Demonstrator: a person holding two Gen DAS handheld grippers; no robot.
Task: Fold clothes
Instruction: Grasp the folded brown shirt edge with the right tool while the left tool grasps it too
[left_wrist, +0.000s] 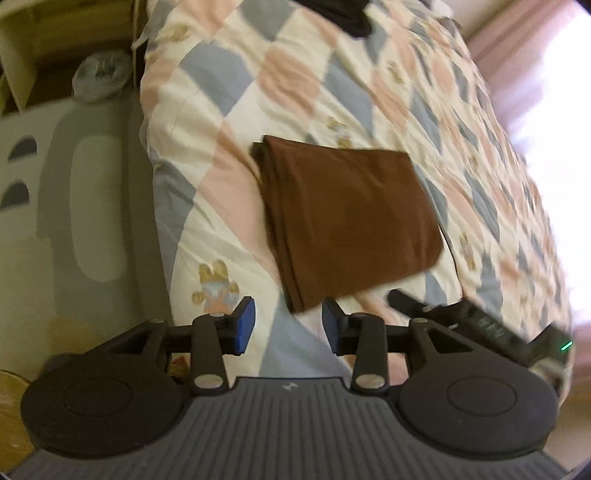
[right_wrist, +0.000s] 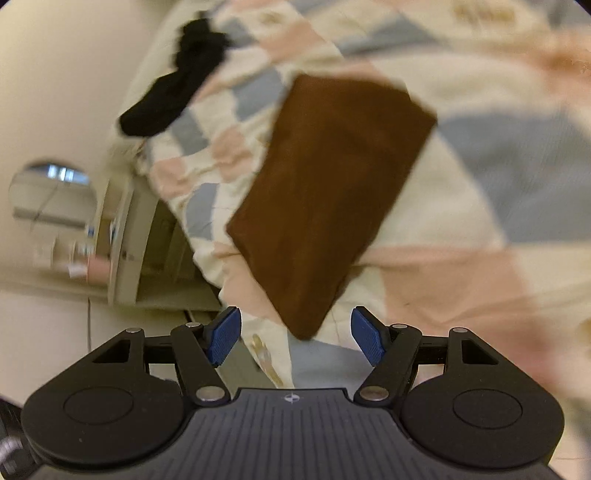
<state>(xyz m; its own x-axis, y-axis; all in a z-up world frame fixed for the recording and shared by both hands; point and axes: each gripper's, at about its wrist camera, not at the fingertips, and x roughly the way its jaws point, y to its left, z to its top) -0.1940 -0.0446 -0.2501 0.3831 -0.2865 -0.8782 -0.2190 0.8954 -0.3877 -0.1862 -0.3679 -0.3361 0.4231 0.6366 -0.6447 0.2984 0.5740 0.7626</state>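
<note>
A brown garment (left_wrist: 347, 218) lies folded into a neat rectangle on the patchwork quilt (left_wrist: 236, 92). My left gripper (left_wrist: 288, 325) hovers open just short of its near corner, nothing between the blue pads (left_wrist: 244, 325). In the right wrist view the same brown garment (right_wrist: 328, 195) lies slantwise on the quilt (right_wrist: 480, 147), and my right gripper (right_wrist: 295, 339) is open, its near corner just ahead of the gap. The right gripper (left_wrist: 480, 325) shows as a blurred black body at the lower right of the left wrist view.
A crumpled black garment (right_wrist: 181, 81) lies at the quilt's far edge, also visible as the black garment (left_wrist: 347, 14) at the top. Beside the bed are a grey patterned floor mat (left_wrist: 74, 206), a cream shelf unit (right_wrist: 147, 240) and a pink curtain (left_wrist: 517, 44).
</note>
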